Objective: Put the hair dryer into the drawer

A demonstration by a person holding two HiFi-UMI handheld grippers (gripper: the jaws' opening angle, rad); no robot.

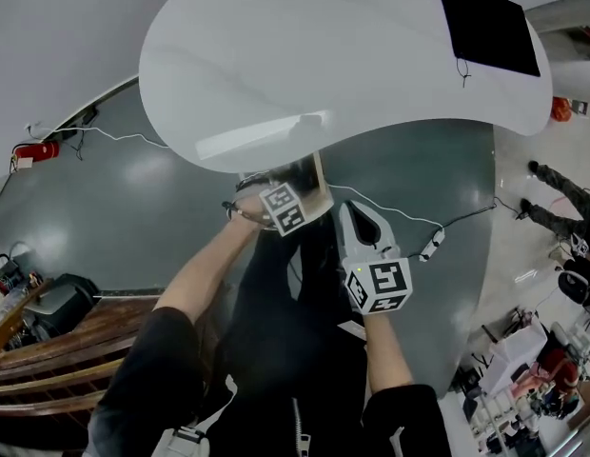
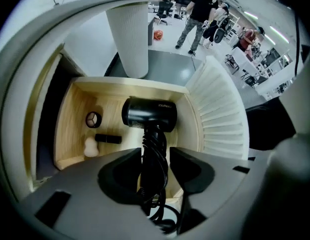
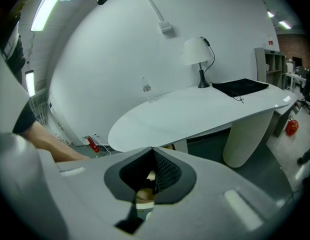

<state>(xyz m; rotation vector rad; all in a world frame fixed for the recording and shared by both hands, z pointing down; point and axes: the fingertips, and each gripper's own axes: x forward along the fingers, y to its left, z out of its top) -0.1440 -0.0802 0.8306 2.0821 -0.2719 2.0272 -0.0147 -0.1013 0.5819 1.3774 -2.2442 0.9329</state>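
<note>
Hair dryer (image 2: pixel 149 115) lies in the drawer (image 2: pixel 70 115) straight below our left hand-held gripper (image 2: pixel 155 155), its handle aligned between the spread jaws. Our right hand-held gripper (image 3: pixel 153 152) is pressed together, empty.

Left hand-held gripper (image 2: pixel 155 154) open (pointing down), right hand-held gripper (image 3: pixel 153 151) closed
</note>
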